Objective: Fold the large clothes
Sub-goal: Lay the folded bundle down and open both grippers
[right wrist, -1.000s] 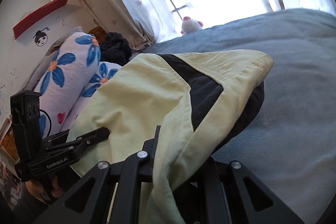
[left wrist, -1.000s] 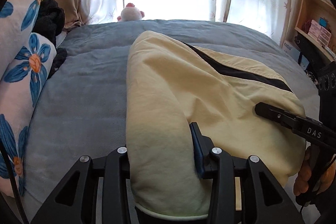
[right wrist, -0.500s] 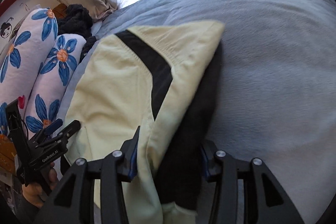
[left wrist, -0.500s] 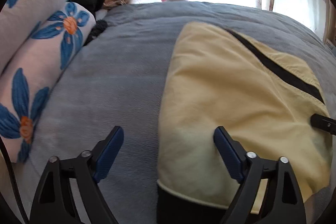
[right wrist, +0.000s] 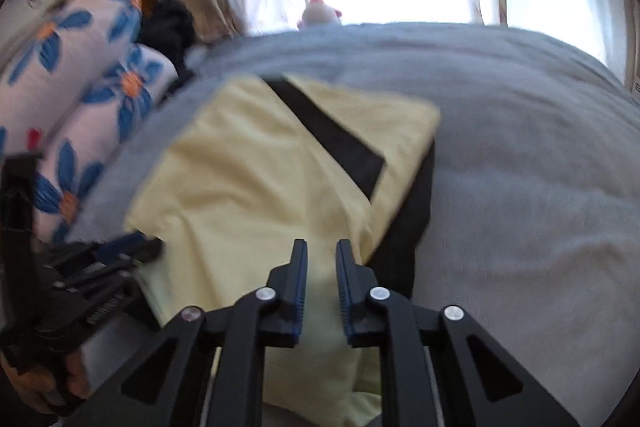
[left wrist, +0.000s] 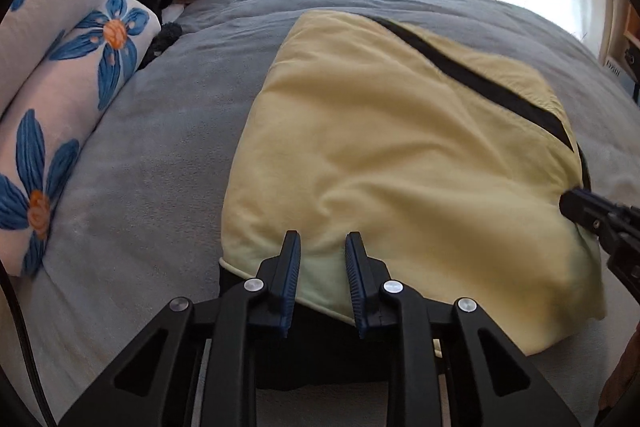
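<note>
The pale yellow, black-striped folded garment (left wrist: 400, 155) is pinched at its near edge by the narrowed left gripper (left wrist: 322, 247); the right gripper (right wrist: 321, 251), just narrowed, seems clamped there too; another fold is probably next.

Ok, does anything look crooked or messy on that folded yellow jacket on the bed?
Slightly. The yellow jacket lies folded on the grey blanket, but its black lining sticks out along the right edge, and the near edge is rumpled by the left gripper. Nothing looks damaged.
</note>
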Tool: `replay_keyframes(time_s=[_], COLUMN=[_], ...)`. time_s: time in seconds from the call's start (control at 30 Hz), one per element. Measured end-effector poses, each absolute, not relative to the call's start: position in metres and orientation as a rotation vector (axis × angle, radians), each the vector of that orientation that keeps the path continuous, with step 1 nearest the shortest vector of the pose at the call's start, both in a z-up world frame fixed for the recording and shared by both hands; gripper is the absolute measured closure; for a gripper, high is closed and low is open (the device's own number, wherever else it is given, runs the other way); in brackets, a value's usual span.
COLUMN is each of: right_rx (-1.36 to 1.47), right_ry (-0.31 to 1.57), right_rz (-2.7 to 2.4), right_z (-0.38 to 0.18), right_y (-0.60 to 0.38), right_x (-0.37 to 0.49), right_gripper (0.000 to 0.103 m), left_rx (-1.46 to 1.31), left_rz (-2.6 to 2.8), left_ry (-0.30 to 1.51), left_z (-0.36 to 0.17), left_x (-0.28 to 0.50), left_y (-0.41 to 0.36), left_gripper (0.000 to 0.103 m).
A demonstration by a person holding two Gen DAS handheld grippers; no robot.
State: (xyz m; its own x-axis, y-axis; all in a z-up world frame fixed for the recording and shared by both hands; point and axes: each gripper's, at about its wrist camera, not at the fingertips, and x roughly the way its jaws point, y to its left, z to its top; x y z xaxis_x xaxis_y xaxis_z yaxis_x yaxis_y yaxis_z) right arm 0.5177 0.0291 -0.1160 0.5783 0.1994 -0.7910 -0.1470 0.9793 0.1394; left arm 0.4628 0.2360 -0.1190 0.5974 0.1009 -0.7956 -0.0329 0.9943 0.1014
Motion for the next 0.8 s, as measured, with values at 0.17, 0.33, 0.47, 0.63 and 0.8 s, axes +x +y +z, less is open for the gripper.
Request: replay_keyframes(time_s=[0.17, 0.33, 0.47, 0.63, 0.8], right_rx=[0.167, 0.112, 0.083, 0.065, 0.083], right_ry=[0.985, 0.980, 0.970, 0.975, 0.977], right_rz=[0.217, 0.220, 0.215, 0.229, 0.257], right_z=[-0.131, -0.111, -0.084, -0.048, -0.003], right_y=[0.002, 0.003, -0.006, -0.025, -0.049], right_x=[0.520, 0.507, 0.482, 0.445, 0.398], right_gripper=[0.103, 0.103, 0.100, 0.100, 0.100], left_rx=[0.085, 0.055, 0.027, 0.057, 0.066], left_rz=[0.088, 0.084, 0.076, 0.042, -0.001], left_ry=[0.938, 0.961, 0.944, 0.916, 0.896], left_z=[-0.118, -0.108, -0.086, -0.045, 0.001], left_x=[0.460, 0.452, 0.431, 0.397, 0.351], left_y=[0.232, 0.227, 0.216, 0.192, 0.161], left_gripper=[0.081, 0.070, 0.036, 0.032, 0.025])
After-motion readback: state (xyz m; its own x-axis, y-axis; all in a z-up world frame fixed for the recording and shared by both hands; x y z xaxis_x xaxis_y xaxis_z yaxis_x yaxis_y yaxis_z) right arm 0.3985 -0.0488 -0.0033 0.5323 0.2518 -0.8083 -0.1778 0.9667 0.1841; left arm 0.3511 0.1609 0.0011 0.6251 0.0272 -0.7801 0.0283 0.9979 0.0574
